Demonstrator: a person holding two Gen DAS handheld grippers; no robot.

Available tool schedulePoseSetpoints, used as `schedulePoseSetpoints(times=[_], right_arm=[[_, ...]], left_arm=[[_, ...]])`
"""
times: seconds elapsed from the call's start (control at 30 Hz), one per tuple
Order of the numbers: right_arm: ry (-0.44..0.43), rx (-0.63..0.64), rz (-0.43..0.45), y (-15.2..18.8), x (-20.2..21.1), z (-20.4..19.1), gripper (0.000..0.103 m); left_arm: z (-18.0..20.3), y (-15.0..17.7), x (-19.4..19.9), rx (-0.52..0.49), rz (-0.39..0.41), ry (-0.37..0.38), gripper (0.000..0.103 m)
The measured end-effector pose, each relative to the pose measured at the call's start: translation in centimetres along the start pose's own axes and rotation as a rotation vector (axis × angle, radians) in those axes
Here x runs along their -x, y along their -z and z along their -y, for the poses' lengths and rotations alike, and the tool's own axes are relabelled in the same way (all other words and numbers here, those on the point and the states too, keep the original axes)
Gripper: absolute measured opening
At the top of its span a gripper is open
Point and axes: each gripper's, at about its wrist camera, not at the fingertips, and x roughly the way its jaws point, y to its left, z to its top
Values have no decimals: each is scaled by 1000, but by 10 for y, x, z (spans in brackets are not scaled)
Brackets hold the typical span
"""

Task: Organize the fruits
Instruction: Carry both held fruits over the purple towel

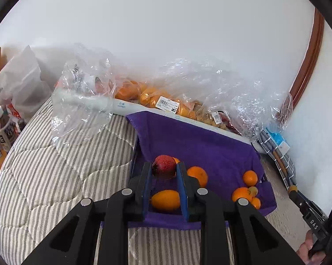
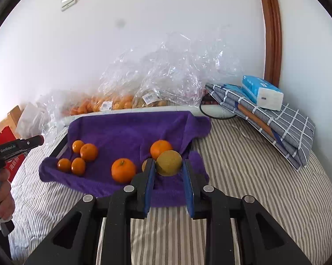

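Gripping red fruit (image 1: 163,167) at tips — left tool (image 1: 165,171); right tool (image 2: 168,165) clamps yellow-green fruit (image 2: 168,163).

Probably a home bedroom: striped quilt (image 2: 243,165) on a bed, folded checked bedding (image 2: 283,130), white wall

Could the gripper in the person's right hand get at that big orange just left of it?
Probably not right away: the right gripper already has a yellowish round fruit between its fingers. The big orange itself lies uncovered on the purple towel.
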Motion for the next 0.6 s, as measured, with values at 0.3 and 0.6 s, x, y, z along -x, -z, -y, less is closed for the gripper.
schedulePoseSetpoints(times=[0.3,0.6], right_arm=[[-10,-25,-23,-10,-46,-1,25],[-9,-51,-45,3,-66,6,25]], left_arm=[[23,5,-50,-23,-20,-26,21],[26,23,-75,-76,-78,-25,21]])
